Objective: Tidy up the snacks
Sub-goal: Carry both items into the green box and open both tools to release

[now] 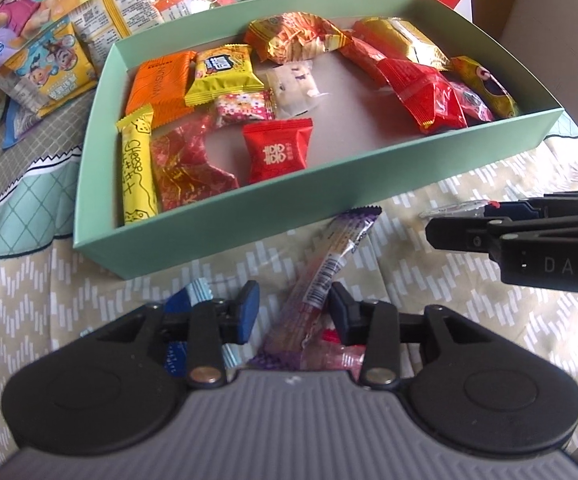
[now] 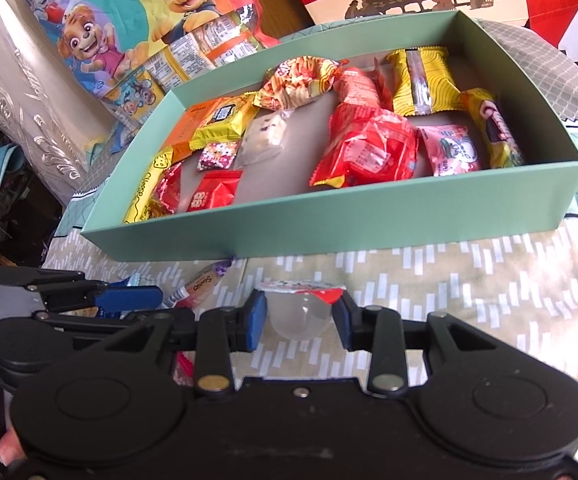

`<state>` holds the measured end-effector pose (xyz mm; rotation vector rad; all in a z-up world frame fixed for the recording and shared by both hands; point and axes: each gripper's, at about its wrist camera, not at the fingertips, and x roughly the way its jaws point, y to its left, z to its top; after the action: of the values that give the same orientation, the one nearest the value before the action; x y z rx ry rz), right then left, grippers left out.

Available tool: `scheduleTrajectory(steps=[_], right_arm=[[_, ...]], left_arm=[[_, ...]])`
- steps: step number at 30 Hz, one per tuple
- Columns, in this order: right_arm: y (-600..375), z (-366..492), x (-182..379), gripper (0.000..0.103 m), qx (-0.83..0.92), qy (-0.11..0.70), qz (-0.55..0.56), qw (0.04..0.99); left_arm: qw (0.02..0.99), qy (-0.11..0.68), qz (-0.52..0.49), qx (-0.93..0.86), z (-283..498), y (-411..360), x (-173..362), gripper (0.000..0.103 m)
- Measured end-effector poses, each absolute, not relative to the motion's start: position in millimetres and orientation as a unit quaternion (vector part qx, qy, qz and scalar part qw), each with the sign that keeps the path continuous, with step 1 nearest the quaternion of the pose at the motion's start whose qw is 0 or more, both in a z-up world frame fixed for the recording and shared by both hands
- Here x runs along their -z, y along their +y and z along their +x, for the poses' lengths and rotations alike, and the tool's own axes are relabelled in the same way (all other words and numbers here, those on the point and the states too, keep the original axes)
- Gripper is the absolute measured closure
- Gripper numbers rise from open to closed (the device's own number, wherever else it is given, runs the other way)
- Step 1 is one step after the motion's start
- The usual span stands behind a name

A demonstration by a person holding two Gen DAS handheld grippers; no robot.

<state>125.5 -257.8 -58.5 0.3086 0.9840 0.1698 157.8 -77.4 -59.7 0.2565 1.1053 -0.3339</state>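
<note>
Lying on the patterned cloth (image 1: 429, 248) just short of the green box (image 1: 289, 216), a long purple-ended snack stick (image 1: 331, 264) is framed by the left gripper (image 1: 295, 312). Its long axis runs diagonally, from under the gripper body up and to the right toward the box's near wall, so it is crossed by the line between the fingers at a slant rather than squarely. The left jaws are seen parted moderately, one to each side of the stick, and no contact with the wrapper can be made out. A blue-and-white packet (image 1: 197, 294) is partly hidden beneath the left finger.

Further right, a clear jelly cup (image 2: 303, 314) with a red-edged lid is held between the pads of the right gripper (image 2: 301, 320), which are closed against its sides. The cup sits directly ahead of the box's near wall, with cloth between.

Both grippers are judged near the box; the right one is the loaded one, and its load would need to be lifted over the near wall toward the bare floor in the box's middle, between the red wedding candy (image 2: 213, 196) and the large red packet (image 2: 365, 152).
</note>
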Motion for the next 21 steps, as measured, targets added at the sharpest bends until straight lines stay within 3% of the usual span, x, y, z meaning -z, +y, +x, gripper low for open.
scheduleTrajectory(steps=[2, 3, 9, 21], right_arm=[[-256.3, 124.7, 58.2, 0.068, -0.080, 0.469, 0.145, 0.867], [-255.3, 124.5, 57.9, 0.068, -0.079, 0.469, 0.143, 0.868], [-255.9, 122.4, 53.3, 0.068, -0.080, 0.476, 0.143, 0.864], [-277.7, 100.3, 14.2, 0.068, -0.086, 0.451, 0.172, 0.872]], left_arm=[[0.831, 0.519, 0.121, 0.157, 158.5, -78.8, 60.1, 0.067], [0.832, 0.518, 0.120, 0.158, 158.2, -80.6, 60.0, 0.079], [0.831, 0.517, 0.115, 0.171, 144.6, -92.5, 54.6, 0.091], [0.849, 0.488, 0.053, 0.195, 122.5, -84.3, 1.6, 0.091]])
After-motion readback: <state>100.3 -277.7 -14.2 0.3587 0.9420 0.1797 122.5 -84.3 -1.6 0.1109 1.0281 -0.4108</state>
